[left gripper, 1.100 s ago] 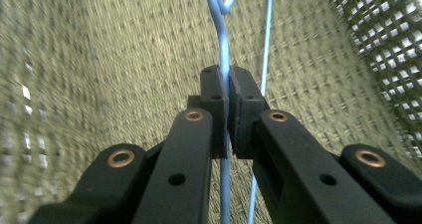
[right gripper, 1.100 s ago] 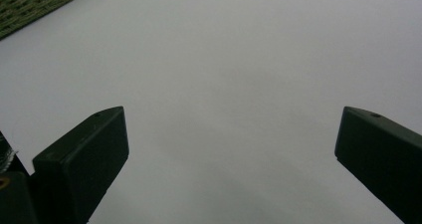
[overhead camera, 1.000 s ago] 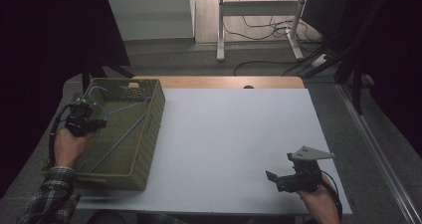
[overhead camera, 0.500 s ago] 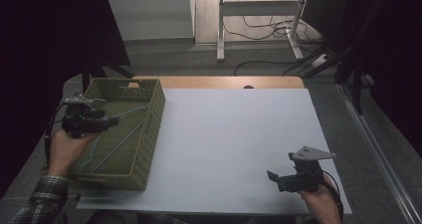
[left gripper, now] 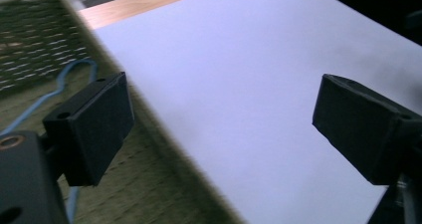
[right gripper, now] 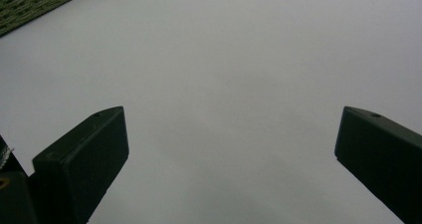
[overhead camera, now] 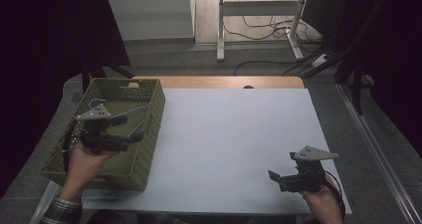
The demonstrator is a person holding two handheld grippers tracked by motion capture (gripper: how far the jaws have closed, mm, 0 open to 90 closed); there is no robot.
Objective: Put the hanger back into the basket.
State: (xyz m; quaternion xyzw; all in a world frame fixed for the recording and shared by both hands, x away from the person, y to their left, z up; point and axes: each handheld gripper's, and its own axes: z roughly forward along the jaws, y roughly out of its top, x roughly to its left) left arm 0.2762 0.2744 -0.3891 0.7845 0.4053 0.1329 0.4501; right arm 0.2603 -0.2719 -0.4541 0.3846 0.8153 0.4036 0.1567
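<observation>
A green woven basket point(overhead camera: 152, 129) stands at the table's left edge, with thin wire hangers lying inside, one light blue point(overhead camera: 92, 103) and one grey point(overhead camera: 139, 109). A hand holds my left gripper point(overhead camera: 130, 129) above the basket's near right part, jaws open and pointing right. In the left gripper view, that gripper point(left gripper: 224, 129) is empty and straddles the basket's rim, with the blue hanger point(left gripper: 74, 72) and the basket's meshed wall point(left gripper: 35, 40) at left. My right gripper point(overhead camera: 276, 180) hovers open and empty near the table's front right, pointing left. In the right gripper view, white table shows between its jaws point(right gripper: 229, 154).
The white table top point(overhead camera: 234, 134) has a wooden strip point(overhead camera: 219, 82) along its far edge. Beyond it are a desk frame point(overhead camera: 259, 20) and cables on the floor. A corner of the basket point(right gripper: 30, 0) shows in the right gripper view.
The left gripper has moved right and nearer, from the basket's left side to over its right part. The right gripper has barely moved.
</observation>
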